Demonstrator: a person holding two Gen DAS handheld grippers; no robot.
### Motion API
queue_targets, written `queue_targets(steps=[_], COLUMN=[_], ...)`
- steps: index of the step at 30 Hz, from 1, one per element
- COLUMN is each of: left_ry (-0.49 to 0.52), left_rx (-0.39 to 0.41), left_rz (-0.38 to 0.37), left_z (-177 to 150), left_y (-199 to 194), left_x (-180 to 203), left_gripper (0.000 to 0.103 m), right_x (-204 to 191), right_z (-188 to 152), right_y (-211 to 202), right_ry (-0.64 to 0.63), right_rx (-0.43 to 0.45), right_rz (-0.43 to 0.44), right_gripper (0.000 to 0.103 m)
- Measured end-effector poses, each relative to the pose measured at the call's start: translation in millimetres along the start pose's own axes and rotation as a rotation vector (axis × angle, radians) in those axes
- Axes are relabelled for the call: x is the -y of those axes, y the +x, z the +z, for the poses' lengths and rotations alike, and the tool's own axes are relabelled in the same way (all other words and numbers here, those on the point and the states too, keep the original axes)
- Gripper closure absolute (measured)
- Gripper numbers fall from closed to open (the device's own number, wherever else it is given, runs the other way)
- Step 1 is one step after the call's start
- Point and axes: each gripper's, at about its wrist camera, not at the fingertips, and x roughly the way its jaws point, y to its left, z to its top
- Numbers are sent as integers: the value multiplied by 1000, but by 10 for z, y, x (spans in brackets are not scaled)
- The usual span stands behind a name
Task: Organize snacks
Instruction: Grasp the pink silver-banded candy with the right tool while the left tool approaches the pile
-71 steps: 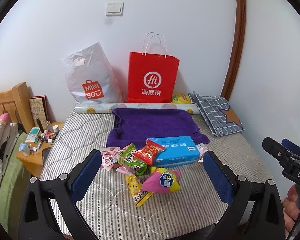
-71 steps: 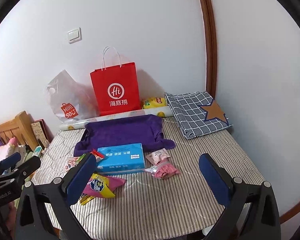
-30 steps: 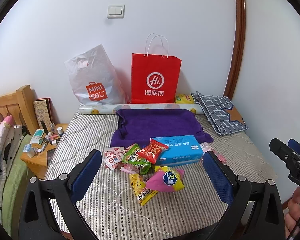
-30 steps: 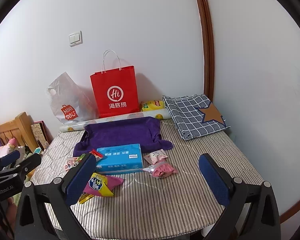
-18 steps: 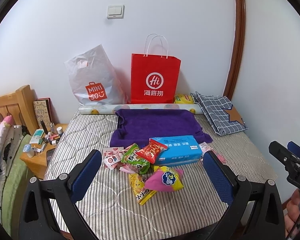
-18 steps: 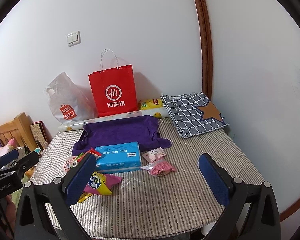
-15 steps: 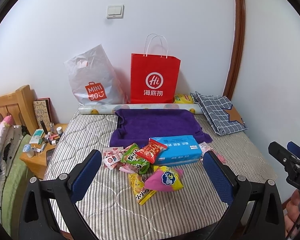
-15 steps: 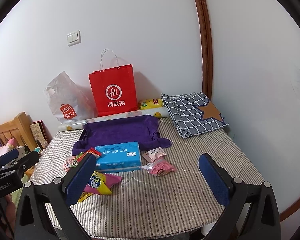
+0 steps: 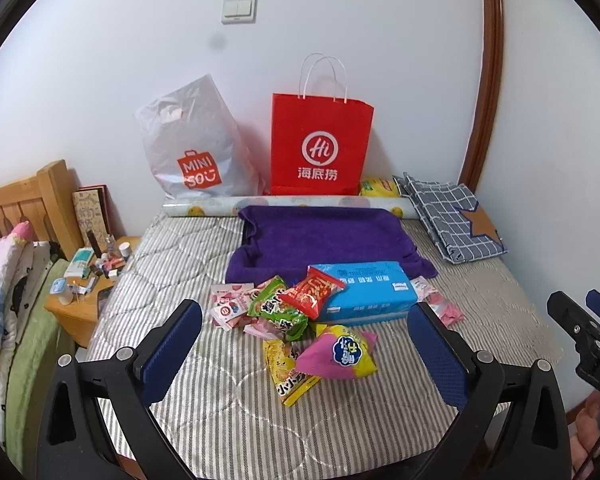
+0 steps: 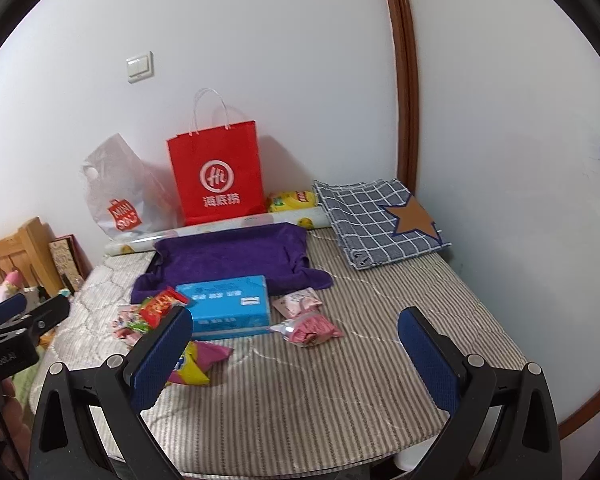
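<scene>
Tongs on both sides, left tongs (image 9: pixel 305 350) and right tongs (image 10: pixel 295 346), hang spread apart and empty above the striped bed (image 9: pixel 228 408), barely shifted from a moment ago. Snack packets (image 9: pixel 296 308) lie heaped, unmoved, just beside the blue tissue box (image 9: pixel 366 290).

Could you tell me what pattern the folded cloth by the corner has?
Grey-blue with white checks and a brown star; right wrist view.

A red bag (image 9: pixel 321 146) is standing behind a purple towel (image 9: pixel 324 238); a blue box (image 9: pixel 366 290) is lying on grey-striped bedding (image 9: pixel 228 408) beside a navy checked cloth (image 9: pixel 450 220).
</scene>
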Motion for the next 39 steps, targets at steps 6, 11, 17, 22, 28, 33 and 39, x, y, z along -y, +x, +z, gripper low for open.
queue_targets(steps=[6, 11, 17, 22, 28, 33, 39], left_ry=[-29, 1, 25, 31, -10, -56, -75], left_rx=[-26, -100, -128, -160, -222, -257, -290], left_rz=[9, 27, 41, 29, -17, -82, -69], left_z=[-101, -176, -231, -257, -286, -313, -282], left_y=[252, 574, 838, 1054, 1301, 1461, 1619], left_x=[-107, -183, -337, -463, -616, -757, -857], left_gripper=[2, 3, 6, 6, 6, 6, 6], right_x=[139, 174, 143, 105, 143, 167, 131], right_z=[-94, -177, -341, -482, -547, -566, -613], right_y=[245, 596, 1207, 1641, 2048, 2291, 2478], right_ry=[9, -4, -64, -109, -149, -176, -186], right_rx=[-34, -68, -151, -203, -247, -281, -316], right_rz=[15, 23, 54, 59, 37, 34, 58], right_gripper=[0, 0, 1, 2, 4, 6, 28])
